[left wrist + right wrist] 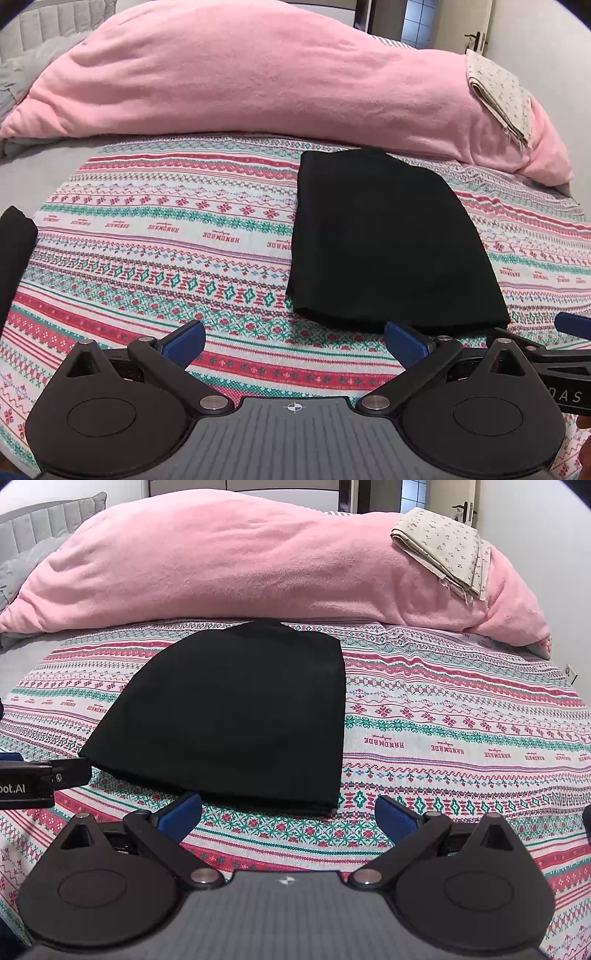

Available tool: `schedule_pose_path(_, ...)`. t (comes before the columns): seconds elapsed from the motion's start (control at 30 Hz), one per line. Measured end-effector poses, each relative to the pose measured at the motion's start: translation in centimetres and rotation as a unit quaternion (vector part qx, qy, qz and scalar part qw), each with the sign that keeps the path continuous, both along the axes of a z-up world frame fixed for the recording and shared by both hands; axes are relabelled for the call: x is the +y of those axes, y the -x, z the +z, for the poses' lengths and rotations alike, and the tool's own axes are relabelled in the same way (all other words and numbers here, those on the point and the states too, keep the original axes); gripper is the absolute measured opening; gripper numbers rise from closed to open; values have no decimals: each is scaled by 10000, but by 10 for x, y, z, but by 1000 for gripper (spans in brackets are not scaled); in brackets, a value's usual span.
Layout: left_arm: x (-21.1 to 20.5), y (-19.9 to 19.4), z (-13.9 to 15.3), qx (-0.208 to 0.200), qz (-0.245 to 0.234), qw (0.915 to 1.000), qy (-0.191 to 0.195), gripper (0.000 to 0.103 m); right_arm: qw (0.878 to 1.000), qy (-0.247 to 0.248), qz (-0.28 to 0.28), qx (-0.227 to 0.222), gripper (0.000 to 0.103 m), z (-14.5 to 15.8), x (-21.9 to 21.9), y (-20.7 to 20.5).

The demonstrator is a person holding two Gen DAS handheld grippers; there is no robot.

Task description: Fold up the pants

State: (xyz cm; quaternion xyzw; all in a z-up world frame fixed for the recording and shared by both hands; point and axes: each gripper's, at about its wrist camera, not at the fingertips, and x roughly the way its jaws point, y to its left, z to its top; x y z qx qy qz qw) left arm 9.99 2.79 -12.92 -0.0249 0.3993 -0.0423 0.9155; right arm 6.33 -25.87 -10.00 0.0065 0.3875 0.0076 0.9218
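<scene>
Black pants lie folded into a flat rectangle on the patterned bedspread. In the right wrist view the same pants sit left of centre. My left gripper hovers open just short of the pants' near edge, its blue pads empty. My right gripper is open too, with its left pad beside the near edge of the pants and nothing between the pads. Part of the right gripper shows at the right edge of the left wrist view, and part of the left gripper at the left edge of the right wrist view.
A bulky pink blanket lies across the far side of the bed, with a folded cream floral cloth on its right end. A dark piece of cloth shows at the left edge. A grey headboard stands far left, a door far right.
</scene>
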Motion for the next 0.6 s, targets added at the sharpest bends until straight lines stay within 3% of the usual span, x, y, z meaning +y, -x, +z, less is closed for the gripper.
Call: schedule_pose_path(0.6, -3, 1, -1, -34, -56, 9995, -318, 103, 10000, 49, 45, 59, 68, -2, 5, -1)
